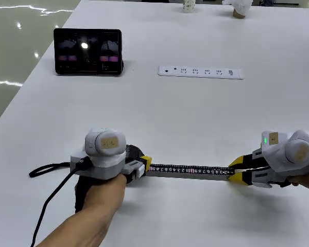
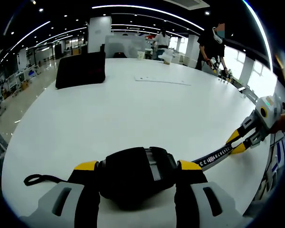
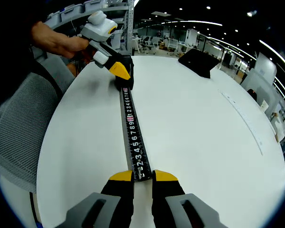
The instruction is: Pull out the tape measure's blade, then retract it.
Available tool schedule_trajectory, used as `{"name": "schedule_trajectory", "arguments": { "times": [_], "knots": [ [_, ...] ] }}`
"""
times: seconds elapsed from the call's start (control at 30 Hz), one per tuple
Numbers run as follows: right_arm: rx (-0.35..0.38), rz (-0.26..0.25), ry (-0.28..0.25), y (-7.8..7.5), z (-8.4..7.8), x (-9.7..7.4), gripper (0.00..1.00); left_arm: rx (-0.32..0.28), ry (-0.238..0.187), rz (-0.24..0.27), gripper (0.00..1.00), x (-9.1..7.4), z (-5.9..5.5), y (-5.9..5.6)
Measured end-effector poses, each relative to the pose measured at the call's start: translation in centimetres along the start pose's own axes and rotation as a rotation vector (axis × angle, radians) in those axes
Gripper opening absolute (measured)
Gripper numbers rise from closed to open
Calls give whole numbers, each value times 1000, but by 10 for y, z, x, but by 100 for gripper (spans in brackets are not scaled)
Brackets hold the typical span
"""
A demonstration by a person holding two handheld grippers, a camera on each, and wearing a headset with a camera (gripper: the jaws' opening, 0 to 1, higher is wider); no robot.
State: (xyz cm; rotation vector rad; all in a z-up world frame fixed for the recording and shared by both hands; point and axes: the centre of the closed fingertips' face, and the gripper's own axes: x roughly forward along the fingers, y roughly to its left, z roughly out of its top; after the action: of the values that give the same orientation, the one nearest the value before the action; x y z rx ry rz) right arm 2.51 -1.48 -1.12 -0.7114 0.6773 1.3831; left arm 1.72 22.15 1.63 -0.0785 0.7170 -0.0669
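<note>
A black tape measure case [image 2: 135, 173] sits between the yellow-tipped jaws of my left gripper [image 1: 142, 167], which is shut on it near the table's front edge. Its black wrist strap [image 1: 46, 169] trails off to the left. The dark blade [image 1: 188, 170] with white numerals runs flat along the white table [image 1: 195, 118] to the right. My right gripper [image 1: 236, 172] is shut on the blade's end. In the right gripper view the blade [image 3: 132, 133] stretches away from my right gripper [image 3: 142, 176] to the case [image 3: 124, 71] held in the left gripper [image 3: 118, 70].
A dark tablet [image 1: 87, 51] stands at the back left. A white power strip [image 1: 200, 72] lies at the back middle. Small white items [image 1: 237, 7] sit at the far edge. A person [image 2: 213, 45] stands beyond the table's far side.
</note>
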Motion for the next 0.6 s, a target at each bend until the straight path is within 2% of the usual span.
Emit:
{"name": "schedule_trajectory", "arguments": {
  "times": [0.6],
  "knots": [
    [-7,22,-35,6,30,24,11,-13,9,-10,59,0,0,0]
  ]
}}
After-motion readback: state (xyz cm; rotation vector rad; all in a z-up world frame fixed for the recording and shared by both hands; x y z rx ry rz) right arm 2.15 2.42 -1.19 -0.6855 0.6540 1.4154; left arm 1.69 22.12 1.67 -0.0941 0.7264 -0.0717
